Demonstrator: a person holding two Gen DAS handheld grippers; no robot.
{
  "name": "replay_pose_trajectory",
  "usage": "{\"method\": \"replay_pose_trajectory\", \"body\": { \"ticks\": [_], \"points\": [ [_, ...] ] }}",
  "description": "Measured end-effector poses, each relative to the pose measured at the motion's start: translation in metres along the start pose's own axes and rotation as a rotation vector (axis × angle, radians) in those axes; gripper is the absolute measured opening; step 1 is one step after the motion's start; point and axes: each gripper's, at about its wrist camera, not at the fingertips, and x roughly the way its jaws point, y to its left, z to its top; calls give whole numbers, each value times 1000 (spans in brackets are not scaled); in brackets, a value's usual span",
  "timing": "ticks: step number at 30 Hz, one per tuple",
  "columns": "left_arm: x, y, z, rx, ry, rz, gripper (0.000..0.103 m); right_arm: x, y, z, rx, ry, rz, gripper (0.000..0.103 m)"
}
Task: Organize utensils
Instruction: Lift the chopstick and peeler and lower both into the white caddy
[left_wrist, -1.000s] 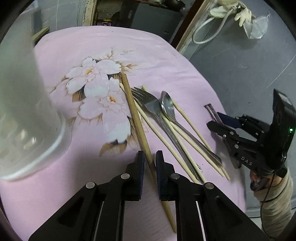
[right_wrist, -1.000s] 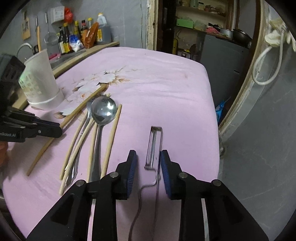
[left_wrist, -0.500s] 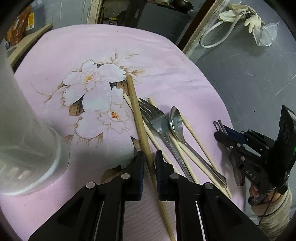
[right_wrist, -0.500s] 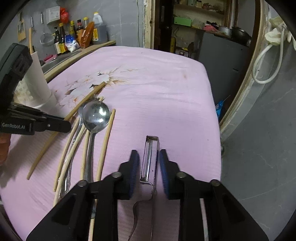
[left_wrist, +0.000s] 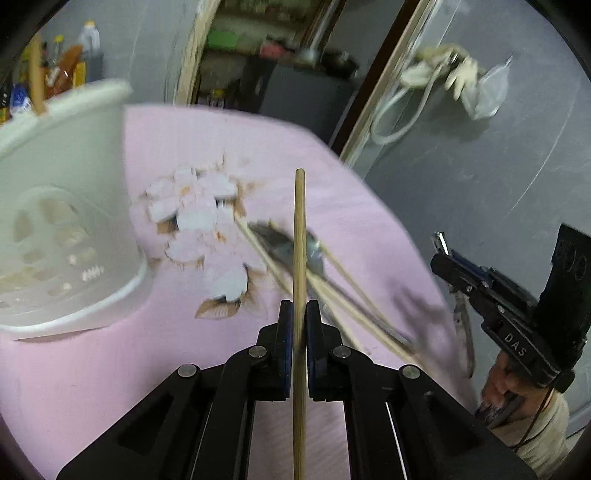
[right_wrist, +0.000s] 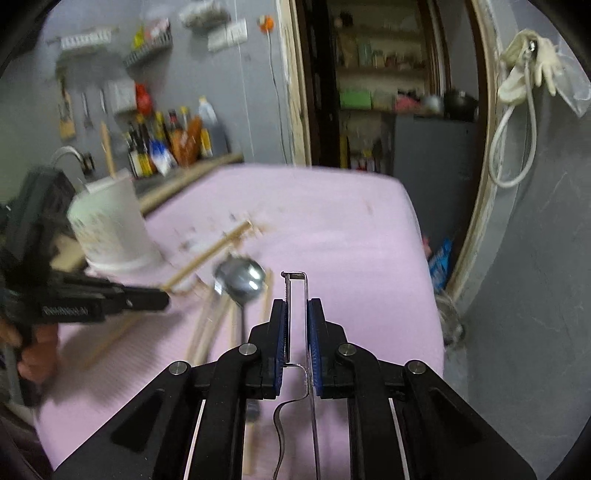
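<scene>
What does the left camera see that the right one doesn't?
Only the left: the right tool seen from outside, and the fork under a stick that the left tool clamps. Only the right: the peeler close up in the right tool's grip, and the bottles on the far counter. Both: the pink cloth, white cup, spoon and chopsticks.

Pink tablecloth (left_wrist: 92, 369) printed with white flowers (left_wrist: 199, 218), spread over the table. Behind, grey wall (right_wrist: 221, 92) with a shelf of blurred bottles (right_wrist: 173, 140). Open doorway (right_wrist: 388, 92) onto cluttered shelves and a dark cabinet (right_wrist: 428, 147). White hose (right_wrist: 513, 147) and pale gloves (right_wrist: 543, 62) hung on the door frame. Blue packet (right_wrist: 439, 262) down on the floor beside the table.
</scene>
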Motion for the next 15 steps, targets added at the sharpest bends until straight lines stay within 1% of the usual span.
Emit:
{"method": "replay_pose_trajectory", "body": {
  "ticks": [3,5,7,8,13,15],
  "points": [
    [-26,-9,0,35,-155,9,4,-19,13,5,-3,-132,22,10],
    [-42,-10,0,40,-241,13,4,-29,24,12,-11,-217,33,10],
    [-51,-11,4,42,-310,21,4,-37,34,20,-17,-290,48,10],
    [-60,-11,5,46,-361,33,4,-41,40,25,-22,-332,58,10],
    [-93,-7,13,61,-546,94,4,-51,69,48,-50,-485,92,10],
    [-106,-2,15,65,-602,128,4,-52,80,58,-56,-537,114,10]
  ]
}}
